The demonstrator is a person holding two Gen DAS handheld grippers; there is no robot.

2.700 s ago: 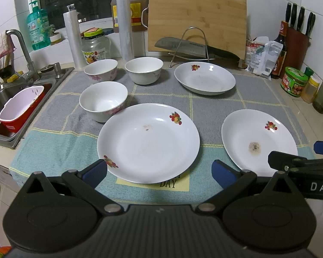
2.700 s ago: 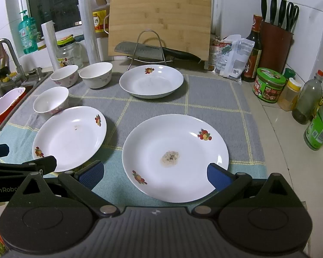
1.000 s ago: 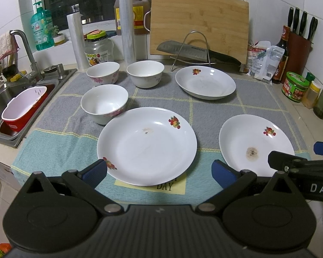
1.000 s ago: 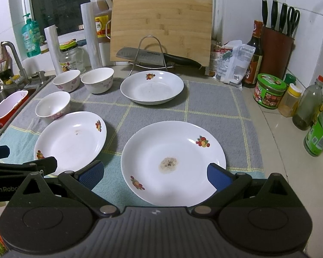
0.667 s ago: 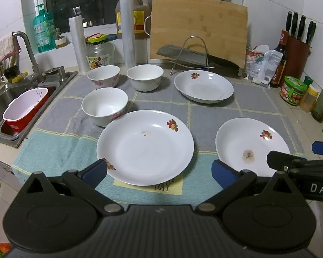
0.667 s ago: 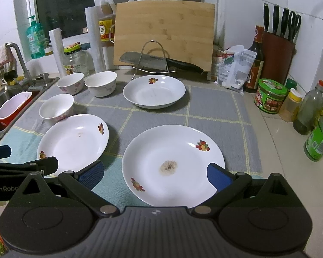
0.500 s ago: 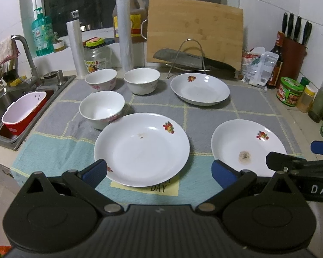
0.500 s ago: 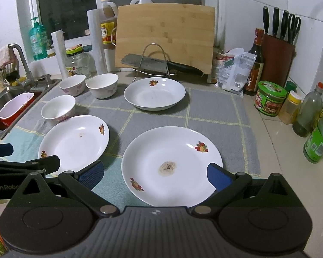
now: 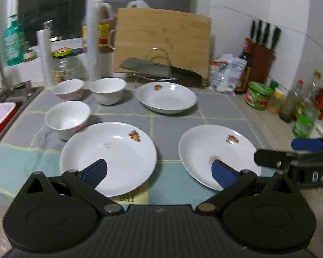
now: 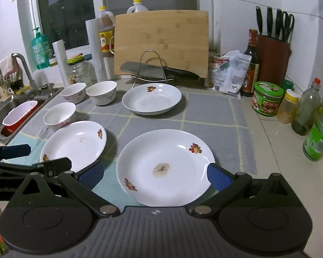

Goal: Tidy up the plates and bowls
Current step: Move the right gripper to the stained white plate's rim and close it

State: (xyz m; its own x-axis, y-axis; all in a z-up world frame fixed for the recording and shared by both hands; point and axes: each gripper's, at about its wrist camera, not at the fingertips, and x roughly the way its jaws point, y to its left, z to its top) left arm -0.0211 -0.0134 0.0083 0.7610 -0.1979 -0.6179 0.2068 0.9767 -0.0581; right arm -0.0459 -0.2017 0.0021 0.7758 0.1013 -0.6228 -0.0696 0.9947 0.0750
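Note:
Three white plates with fruit prints lie on the checked cloth. In the left wrist view they are the near left plate (image 9: 118,150), the near right plate (image 9: 204,148) with a brown stain, and the far plate (image 9: 166,100). Three white bowls (image 9: 67,118) (image 9: 69,89) (image 9: 107,90) stand at the left. My left gripper (image 9: 159,171) is open and empty above the gap between the two near plates. My right gripper (image 10: 155,176) is open and empty over the stained plate (image 10: 165,148). The left gripper (image 10: 32,158) shows at that view's left edge.
A bamboo cutting board (image 10: 161,40) leans at the back behind a wire rack holding a cleaver (image 10: 159,69). A knife block (image 10: 273,58), jars and bottles (image 10: 267,99) line the right side. A sink with a red-and-white basket (image 10: 17,116) lies to the left.
Both grippers have lifted and drawn back from the counter, so the dishes look smaller. The left gripper has swung right and its view is blurred. No dish has moved.

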